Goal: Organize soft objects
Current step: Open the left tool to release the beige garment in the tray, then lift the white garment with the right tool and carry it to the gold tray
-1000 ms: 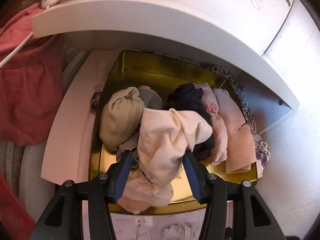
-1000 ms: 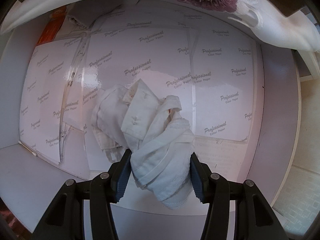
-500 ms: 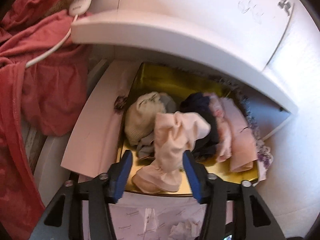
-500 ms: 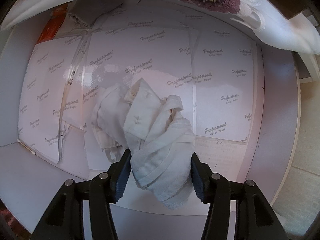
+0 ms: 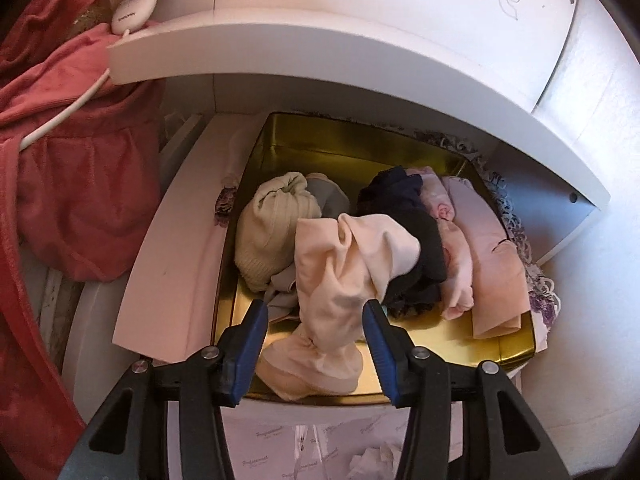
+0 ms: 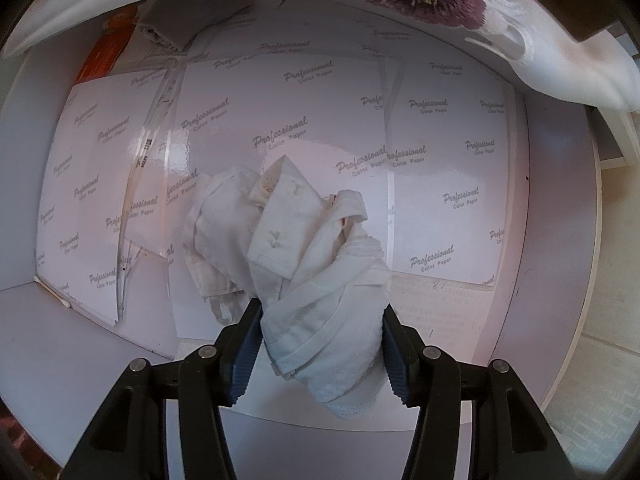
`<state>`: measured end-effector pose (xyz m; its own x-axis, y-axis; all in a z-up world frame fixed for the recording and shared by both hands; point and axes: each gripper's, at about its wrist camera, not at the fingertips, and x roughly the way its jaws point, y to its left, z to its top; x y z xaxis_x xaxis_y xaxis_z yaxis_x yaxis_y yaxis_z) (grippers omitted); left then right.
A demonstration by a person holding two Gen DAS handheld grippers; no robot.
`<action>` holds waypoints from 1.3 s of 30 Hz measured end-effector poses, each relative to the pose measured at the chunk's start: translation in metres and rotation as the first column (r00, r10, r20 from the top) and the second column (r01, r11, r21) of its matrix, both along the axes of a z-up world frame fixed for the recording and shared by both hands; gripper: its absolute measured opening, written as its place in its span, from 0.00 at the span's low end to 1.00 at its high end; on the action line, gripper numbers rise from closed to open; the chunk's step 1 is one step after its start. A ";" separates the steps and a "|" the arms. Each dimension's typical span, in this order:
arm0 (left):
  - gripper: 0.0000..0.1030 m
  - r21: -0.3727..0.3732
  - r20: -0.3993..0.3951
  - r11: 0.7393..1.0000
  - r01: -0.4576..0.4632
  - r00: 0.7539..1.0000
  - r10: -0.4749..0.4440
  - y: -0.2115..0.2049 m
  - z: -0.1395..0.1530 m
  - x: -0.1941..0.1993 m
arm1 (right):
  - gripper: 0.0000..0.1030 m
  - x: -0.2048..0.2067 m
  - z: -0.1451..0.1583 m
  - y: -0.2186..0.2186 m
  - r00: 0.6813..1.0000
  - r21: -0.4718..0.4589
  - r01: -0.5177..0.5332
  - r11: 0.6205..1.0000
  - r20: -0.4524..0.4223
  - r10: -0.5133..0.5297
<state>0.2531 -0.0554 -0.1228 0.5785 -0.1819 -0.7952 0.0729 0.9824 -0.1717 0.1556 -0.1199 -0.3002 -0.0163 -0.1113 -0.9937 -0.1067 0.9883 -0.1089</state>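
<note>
The left claw (image 5: 316,330), its jaws lately narrowed, has drawn back from the gold metal tin (image 5: 472,354); the pale pink crumpled garment (image 5: 340,280) now lies loose between its pads.

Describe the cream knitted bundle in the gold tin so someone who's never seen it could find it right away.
Under the white shelf sits an open gold tin packed with soft clothes. The cream knitted bundle lies at its left end. It alone is ribbed knit; its neighbours are smooth pink, grey and dark fabrics.
</note>
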 end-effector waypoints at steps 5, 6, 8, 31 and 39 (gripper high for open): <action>0.48 0.015 0.041 1.000 0.006 0.999 -0.007 0.003 0.009 -0.018 | 0.54 -0.001 0.000 0.000 1.000 -0.001 -0.002 1.000 0.001 0.002; 0.48 0.018 0.050 1.000 0.011 0.999 -0.012 0.003 0.012 -0.023 | 0.54 -0.001 0.000 0.000 1.000 -0.001 -0.002 1.000 0.002 0.002; 0.48 0.024 0.060 1.000 0.013 0.998 -0.014 0.004 0.014 -0.030 | 0.54 -0.001 0.000 0.000 1.000 -0.001 -0.003 1.000 0.001 0.003; 0.48 0.065 0.030 0.997 0.038 0.999 -0.040 0.011 0.011 -0.106 | 0.54 -0.002 0.001 -0.001 1.000 -0.002 -0.003 1.000 0.008 0.003; 0.48 0.093 -0.062 0.994 0.056 0.997 -0.050 0.006 -0.018 -0.122 | 0.54 -0.008 0.001 0.000 1.000 -0.018 -0.029 0.999 0.010 0.029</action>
